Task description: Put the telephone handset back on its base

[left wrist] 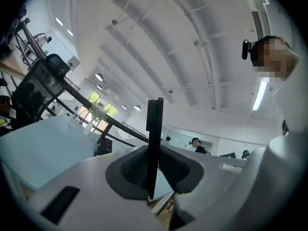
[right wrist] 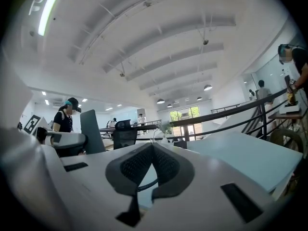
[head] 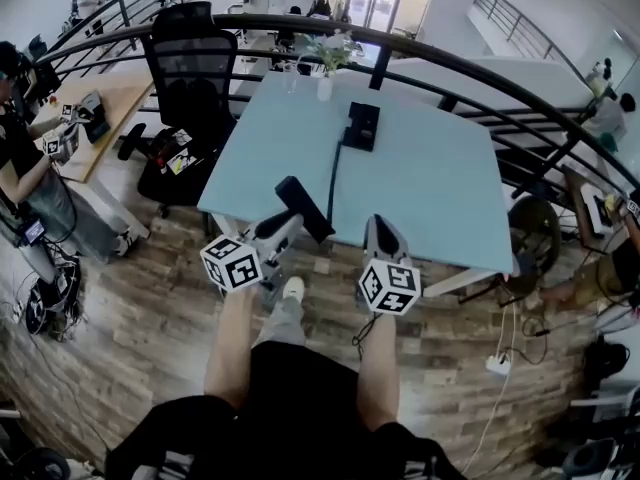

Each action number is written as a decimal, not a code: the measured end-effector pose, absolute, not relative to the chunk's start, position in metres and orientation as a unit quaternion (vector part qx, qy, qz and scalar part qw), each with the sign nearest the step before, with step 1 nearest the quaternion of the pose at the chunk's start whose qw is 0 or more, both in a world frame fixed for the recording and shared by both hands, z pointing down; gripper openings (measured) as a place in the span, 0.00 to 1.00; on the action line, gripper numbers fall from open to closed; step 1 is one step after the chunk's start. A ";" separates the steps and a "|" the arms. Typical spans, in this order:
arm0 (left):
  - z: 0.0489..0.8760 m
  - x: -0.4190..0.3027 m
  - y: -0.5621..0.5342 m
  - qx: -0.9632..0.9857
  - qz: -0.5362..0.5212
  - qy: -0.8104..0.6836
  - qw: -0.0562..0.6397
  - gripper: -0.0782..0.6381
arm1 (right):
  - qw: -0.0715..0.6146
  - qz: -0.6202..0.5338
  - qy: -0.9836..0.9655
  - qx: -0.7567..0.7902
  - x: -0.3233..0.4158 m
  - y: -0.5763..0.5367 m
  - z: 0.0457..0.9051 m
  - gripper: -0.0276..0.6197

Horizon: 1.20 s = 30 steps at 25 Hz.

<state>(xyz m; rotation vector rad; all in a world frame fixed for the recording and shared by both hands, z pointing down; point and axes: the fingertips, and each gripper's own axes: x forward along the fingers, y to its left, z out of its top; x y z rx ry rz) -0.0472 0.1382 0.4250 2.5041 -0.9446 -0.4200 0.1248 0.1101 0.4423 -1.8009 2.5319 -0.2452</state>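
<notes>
Table (head: 440,198); vase (head: 324,89), perhaps with flowers (head: 335,50).

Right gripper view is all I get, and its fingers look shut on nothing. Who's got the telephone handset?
Observer: The left gripper has it. Its fingers clamp the handset edge-on.
Operator: Is it close to its base?
Observer: Not yet. In the head view the base sits toward the far side of the table, and the handset is held up by the near edge.
Operator: Is there a cord?
Observer: Yes, a dark cord runs across the table from the base toward the handset. I can't make out its ends.
</notes>
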 end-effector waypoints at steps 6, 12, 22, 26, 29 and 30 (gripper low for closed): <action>0.437 -0.040 0.061 0.904 -0.151 -0.324 0.233 0.20 | 0.027 -0.122 0.792 -0.598 0.153 0.042 0.468 0.03; 0.476 -0.046 -0.034 0.902 -0.134 -0.304 0.276 0.20 | -0.018 -0.169 0.796 -0.581 0.123 -0.044 0.509 0.03; 0.522 -0.051 -0.153 0.916 -0.078 -0.230 0.318 0.20 | -0.051 -0.168 0.784 -0.596 0.097 -0.164 0.531 0.03; 0.526 -0.029 -0.186 0.922 -0.071 -0.189 0.331 0.20 | -0.068 -0.152 0.778 -0.605 0.105 -0.182 0.536 0.03; 0.532 -0.013 -0.204 0.924 -0.064 -0.160 0.342 0.20 | -0.073 -0.163 0.767 -0.617 0.122 -0.188 0.546 0.03; 0.535 -0.007 -0.210 0.924 -0.060 -0.152 0.345 0.20 | -0.073 -0.167 0.762 -0.622 0.130 -0.190 0.549 0.03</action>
